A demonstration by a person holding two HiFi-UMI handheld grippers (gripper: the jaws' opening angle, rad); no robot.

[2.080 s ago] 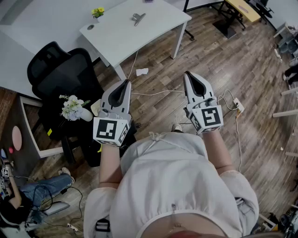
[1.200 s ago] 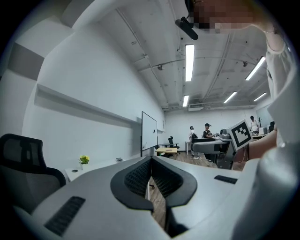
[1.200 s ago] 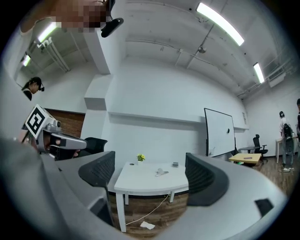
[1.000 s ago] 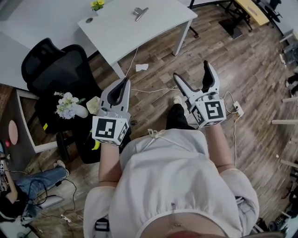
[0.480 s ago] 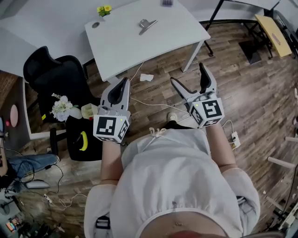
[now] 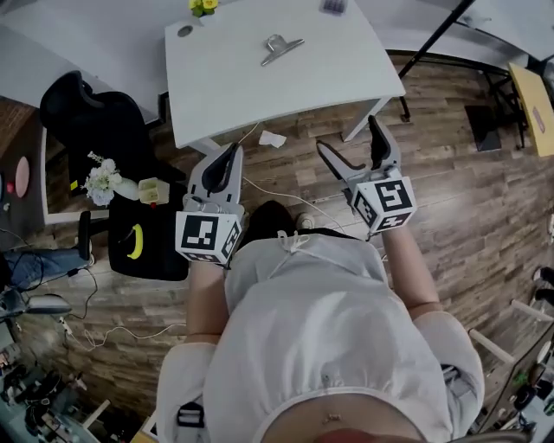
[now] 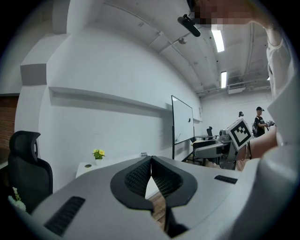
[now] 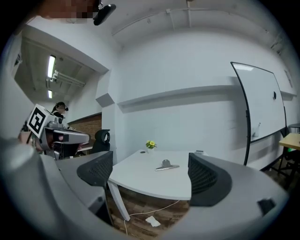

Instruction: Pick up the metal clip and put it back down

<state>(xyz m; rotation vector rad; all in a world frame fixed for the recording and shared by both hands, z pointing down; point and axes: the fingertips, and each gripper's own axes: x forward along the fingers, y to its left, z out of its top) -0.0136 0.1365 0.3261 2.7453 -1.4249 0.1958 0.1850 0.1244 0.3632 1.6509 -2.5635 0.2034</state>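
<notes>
The metal clip (image 6: 280, 48) lies flat on the white table (image 6: 346, 78), toward its far side; it shows small between the jaws in the right gripper view as the metal clip (image 8: 166, 165). My left gripper (image 6: 232, 153) is held over the floor short of the table's near edge, jaws pressed together with nothing in them (image 7: 151, 168). My right gripper (image 6: 351, 143) hangs level with it, also short of the table, jaws spread wide and empty (image 8: 150, 176).
A small yellow flower pot (image 6: 202, 7) and a dark round spot (image 6: 184, 31) sit at the table's far left. A black office chair (image 6: 95, 121) stands left of the table. White flowers (image 6: 102, 182), a black stool with a banana (image 6: 137, 240), cables and a paper scrap (image 6: 271, 138) are on the floor.
The right gripper's jaws went from shut to open about a second ago. The view has moved forward, so the table and clip sit nearer and more centred.
</notes>
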